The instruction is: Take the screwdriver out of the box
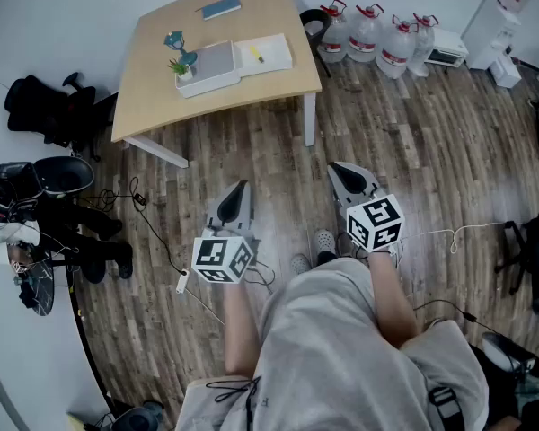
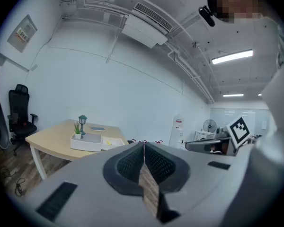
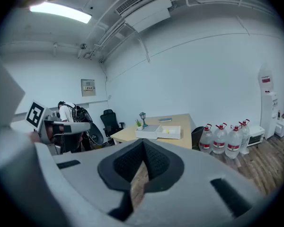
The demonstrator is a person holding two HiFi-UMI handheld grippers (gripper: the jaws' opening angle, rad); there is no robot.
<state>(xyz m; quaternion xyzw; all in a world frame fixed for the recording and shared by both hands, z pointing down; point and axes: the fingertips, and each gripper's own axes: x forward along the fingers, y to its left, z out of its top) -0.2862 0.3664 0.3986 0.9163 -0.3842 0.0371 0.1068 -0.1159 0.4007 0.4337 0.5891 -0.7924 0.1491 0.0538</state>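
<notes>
Because the table (image 1: 251, 16) stands well ahead across the wooden floor, nothing of the task is within reach, and both tools are judged to be held in a carrying posture rather than a working one. The white box (image 1: 217, 81) is set near the table's front edge with its top open. A small potted plant (image 1: 180, 66) is placed at its left end and a blue notebook (image 1: 221, 8) farther back. A small yellow object (image 1: 256, 55) lying in the box's right half is taken to be the screwdriver (it is too small for that to be certain). The left gripper (image 1: 239, 191) is held low before the body, tips pointed toward the table. Its jaws are pressed together with nothing between them — only a sliver of floor is seen at the seam in the left gripper view. The right gripper (image 1: 345, 176) is carried level with it and slightly farther forward, likewise closed and empty. Both forearms are bent at the person's sides, with the marker cubes turned upward toward the head camera. Approach to the table is judged the first need.
</notes>
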